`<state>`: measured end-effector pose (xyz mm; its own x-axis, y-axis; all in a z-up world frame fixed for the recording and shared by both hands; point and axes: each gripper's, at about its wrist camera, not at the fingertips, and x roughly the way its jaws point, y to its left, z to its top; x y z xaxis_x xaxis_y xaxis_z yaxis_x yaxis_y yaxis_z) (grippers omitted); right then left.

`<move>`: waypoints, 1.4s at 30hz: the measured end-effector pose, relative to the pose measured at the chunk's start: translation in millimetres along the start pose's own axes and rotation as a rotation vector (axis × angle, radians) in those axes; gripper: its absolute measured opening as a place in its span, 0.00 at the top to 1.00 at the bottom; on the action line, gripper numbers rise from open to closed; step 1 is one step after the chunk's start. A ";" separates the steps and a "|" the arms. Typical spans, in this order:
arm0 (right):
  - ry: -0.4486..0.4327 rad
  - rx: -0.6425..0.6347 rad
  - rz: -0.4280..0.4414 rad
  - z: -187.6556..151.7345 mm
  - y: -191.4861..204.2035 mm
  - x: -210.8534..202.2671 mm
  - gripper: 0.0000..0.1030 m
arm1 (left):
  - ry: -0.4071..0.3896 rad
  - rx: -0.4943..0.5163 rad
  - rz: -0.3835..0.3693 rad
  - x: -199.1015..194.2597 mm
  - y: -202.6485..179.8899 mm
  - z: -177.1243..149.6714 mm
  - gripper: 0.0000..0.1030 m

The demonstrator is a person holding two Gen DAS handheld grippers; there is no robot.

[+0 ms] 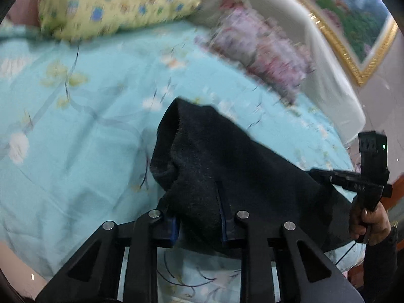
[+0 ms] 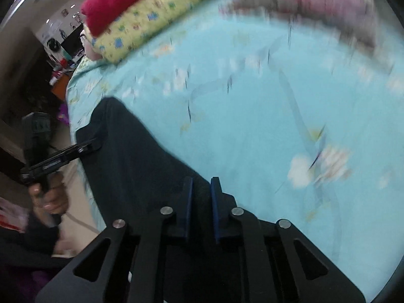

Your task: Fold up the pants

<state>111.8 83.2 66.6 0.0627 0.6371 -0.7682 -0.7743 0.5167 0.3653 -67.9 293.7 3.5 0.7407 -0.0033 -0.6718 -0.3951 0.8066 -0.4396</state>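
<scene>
Left gripper (image 1: 199,217) and right gripper (image 2: 202,202) both clamp dark pants (image 1: 227,164), bedspread (image 1: 75,113) at 12 o'clock.

Black pants (image 1: 227,166) lie on a light-blue floral bedspread (image 1: 75,126) beside a yellow patterned pillow (image 1: 106,7).

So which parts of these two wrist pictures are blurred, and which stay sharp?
Left wrist view: the dark pants and the left gripper are sharp; the yellow pillow and floral cushion are smeared. Right wrist view: the right gripper is crisp; the blue bedspread streaks, worst top right. Both bow at the edges.
</scene>
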 end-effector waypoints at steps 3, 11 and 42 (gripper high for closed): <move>-0.105 -0.045 -0.085 11.3 14.2 -20.2 0.95 | -0.057 0.050 -0.019 -18.1 -7.4 7.2 0.78; -0.097 -0.041 -0.226 5.2 8.6 40.3 0.95 | 0.012 0.095 0.061 22.1 15.7 3.5 0.77; -0.438 0.456 -0.212 -161.2 -49.4 -144.2 0.56 | 0.038 0.327 -0.126 2.9 -129.6 -0.6 0.50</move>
<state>39.5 -126.4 74.6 0.5090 0.6189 -0.5982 -0.3792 0.7851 0.4896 -14.9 188.8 58.2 0.7496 -0.1317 -0.6486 -0.1024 0.9451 -0.3102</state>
